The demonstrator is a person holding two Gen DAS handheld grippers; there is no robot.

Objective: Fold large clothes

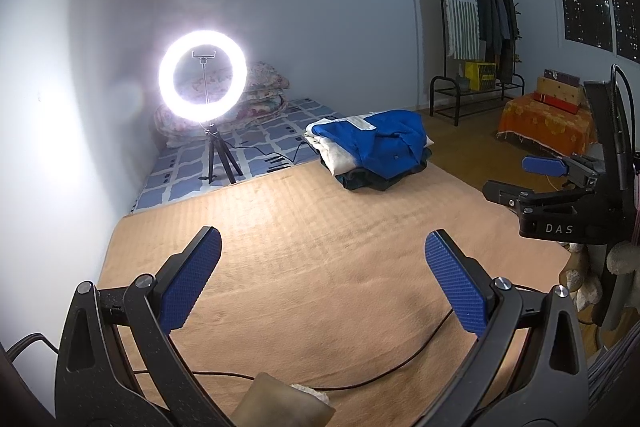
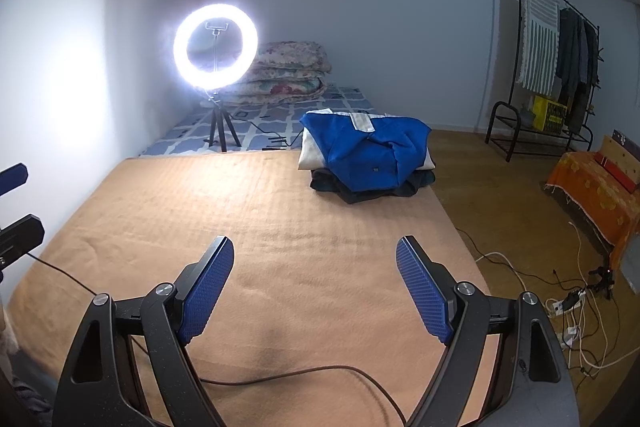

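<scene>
Over the tan blanket (image 2: 280, 211), "DAS"-marked right claw (image 1: 516, 175) and left claw (image 1: 322, 275) gape, empty.

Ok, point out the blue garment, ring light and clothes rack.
blue garment (image 2: 368, 155): right wrist view, top fold.
ring light (image 2: 181, 47): right wrist view, glowing ring's left side.
clothes rack (image 1: 444, 27): left wrist view, left upright.

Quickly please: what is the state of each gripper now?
Left gripper: open, holding nothing.
Right gripper: open, holding nothing.
</scene>
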